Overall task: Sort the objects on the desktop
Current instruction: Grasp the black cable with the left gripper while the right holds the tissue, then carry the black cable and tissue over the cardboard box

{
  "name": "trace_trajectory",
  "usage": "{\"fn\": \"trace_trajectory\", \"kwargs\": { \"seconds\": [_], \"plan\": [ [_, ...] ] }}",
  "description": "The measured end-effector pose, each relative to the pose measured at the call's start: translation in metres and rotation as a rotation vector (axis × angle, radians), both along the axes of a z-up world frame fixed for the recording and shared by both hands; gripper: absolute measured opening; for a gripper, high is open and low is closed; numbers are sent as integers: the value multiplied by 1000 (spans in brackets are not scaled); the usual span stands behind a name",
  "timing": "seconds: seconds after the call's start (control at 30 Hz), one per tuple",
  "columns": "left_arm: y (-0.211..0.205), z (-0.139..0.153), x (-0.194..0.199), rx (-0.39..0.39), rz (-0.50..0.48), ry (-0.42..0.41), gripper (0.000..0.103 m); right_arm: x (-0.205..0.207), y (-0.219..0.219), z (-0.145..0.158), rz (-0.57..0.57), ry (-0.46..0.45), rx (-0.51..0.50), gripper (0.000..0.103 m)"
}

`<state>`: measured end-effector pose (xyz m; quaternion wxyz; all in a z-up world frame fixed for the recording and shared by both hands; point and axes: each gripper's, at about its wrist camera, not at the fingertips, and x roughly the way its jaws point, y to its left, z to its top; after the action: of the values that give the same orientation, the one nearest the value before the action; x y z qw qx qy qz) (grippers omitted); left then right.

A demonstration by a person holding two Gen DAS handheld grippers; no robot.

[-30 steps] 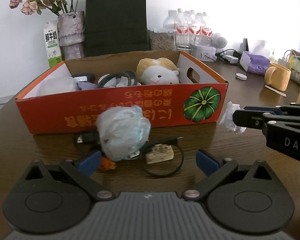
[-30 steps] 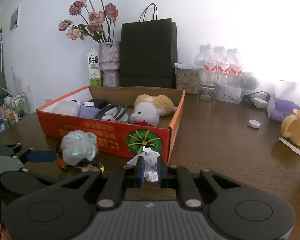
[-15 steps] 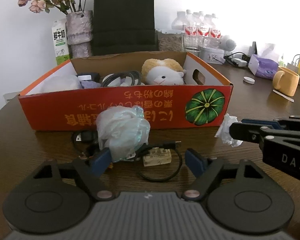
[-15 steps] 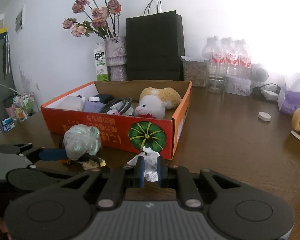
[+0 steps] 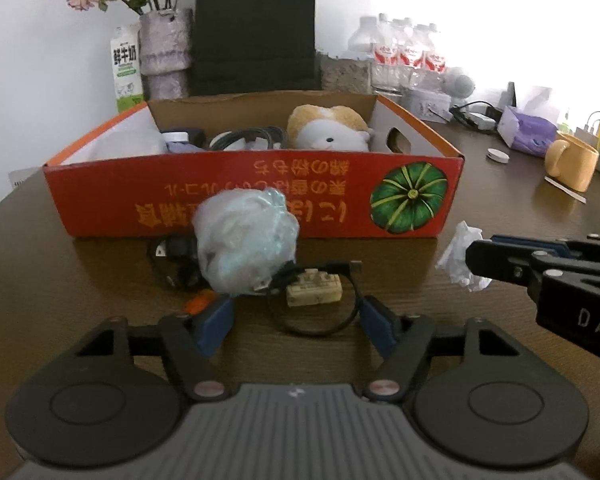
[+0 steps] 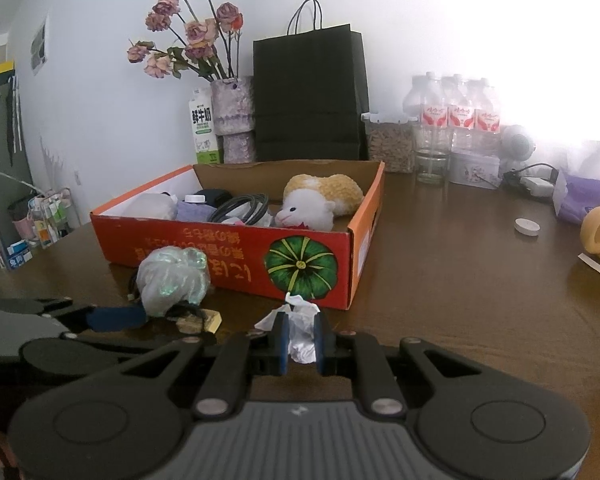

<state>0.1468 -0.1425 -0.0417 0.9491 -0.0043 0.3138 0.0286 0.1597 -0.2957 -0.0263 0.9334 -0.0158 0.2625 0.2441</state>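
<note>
Crumpled tissue (image 6: 302, 330) between right tool (image 6: 301, 342) pads

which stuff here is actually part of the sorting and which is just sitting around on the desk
Part of the job:
- orange box, already holding a plush toy and cables
- plastic bag ball, in front of the half-closed left gripper
- black cable and small beige block
- crumpled tissue, pinched in the right gripper

Just lying about:
- black paper bag
- flower vase
- milk carton
- water bottles
- yellow mug
</note>
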Motion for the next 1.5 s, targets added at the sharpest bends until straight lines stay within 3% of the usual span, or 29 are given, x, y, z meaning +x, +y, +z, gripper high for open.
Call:
{"fn": "trace_trajectory", "kwargs": {
  "seconds": [0.1, 0.4, 0.63, 1.03, 1.3, 1.5],
  "plan": [
    [1, 2, -3, -23, -27, -10, 48, -4, -1, 0, -6, 2, 1, 12],
    [1, 5, -13, -28, -75, -30, 35, -15, 0, 4, -17, -2, -3, 12],
    [7, 15, -26, -46, -107, -58, 33, -23, 3, 9, -28, -12, -10, 12],
    [34, 69, -44, -66, -130, -219, 33, -28, 28, 48, -16, -98, -1, 12],
    [70, 110, -6, -46, -102, -323, 33, -3, 58, 81, -12, -168, 9, 12],
    [92, 117, 43, -45, -92, -341, 33, 41, 88, 88, -11, -156, 25, 12]
  ]
}}
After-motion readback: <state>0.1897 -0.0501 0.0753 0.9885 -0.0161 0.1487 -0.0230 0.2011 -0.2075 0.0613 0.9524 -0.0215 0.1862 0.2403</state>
